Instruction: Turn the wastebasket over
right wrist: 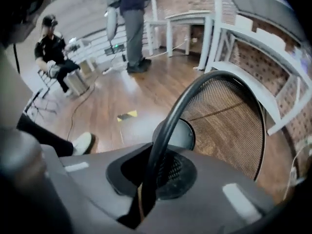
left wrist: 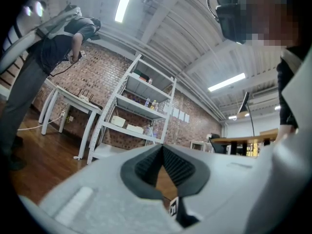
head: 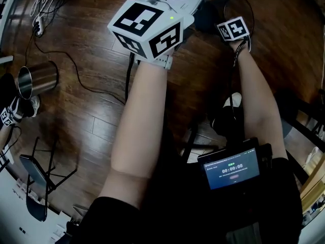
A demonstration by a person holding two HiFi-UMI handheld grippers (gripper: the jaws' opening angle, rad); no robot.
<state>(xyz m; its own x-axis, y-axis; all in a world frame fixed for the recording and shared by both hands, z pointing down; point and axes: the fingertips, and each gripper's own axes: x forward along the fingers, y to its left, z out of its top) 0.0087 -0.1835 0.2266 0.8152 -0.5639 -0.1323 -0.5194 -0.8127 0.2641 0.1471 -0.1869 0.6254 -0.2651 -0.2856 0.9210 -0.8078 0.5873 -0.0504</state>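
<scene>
1. Right fingers (right wrist: pixel 173 172) were clamped tight on the basket (right wrist: pixel 229 126) rim (right wrist: pixel 181 106). The black rim ran straight through the right gripper (right wrist: pixel 152 177) jaws.
2. Basket was round, dark wire mesh. Its mouth faced the right gripper view, with the solid base disc (right wrist: pixel 178 134) visible at the far end. Wood floor (right wrist: pixel 107 91) showed through the mesh.
3. Head view: the basket (head: pixel 216 11) was at the top, just past the right cube (head: pixel 233 28), with the right forearm (head: pixel 256 95) stretched toward it. Couldn't tell whether the basket touched the floor.
4. Left fingers (left wrist: pixel 181 167) were closed with tips touching and nothing between them.
5. Left gripper (left wrist: pixel 162 160) pointed roughly level into the room, at a white rack (left wrist: pixel 136 106) against a brick wall (left wrist: pixel 92 72), well apart from the basket.
6. Head view: the left cube (head: pixel 147 27) was close to the camera, left of the right cube.
7. Floor clutter in head view: steel can (head: pixel 38 79) at left, cable (head: pixel 76 67) running beside it, black stand (head: pixel 38 177) lower left.
8. Screen (head: pixel 231 169) at the person's chest showed a timer.
9. Right gripper view background:
   - seated person (right wrist: pixel 53 48) far left
   - standing person (right wrist: pixel 131 13) at top, near a white table (right wrist: pixel 190 18)
   - white shelf (right wrist: pixel 263 48) just beside the basket at right
   - yellow-black tape (right wrist: pixel 126 115) on the floor
   - shoe (right wrist: pixel 83 143) lower left
10. Left gripper view: bystander (left wrist: pixel 44 52) stood at left.
</scene>
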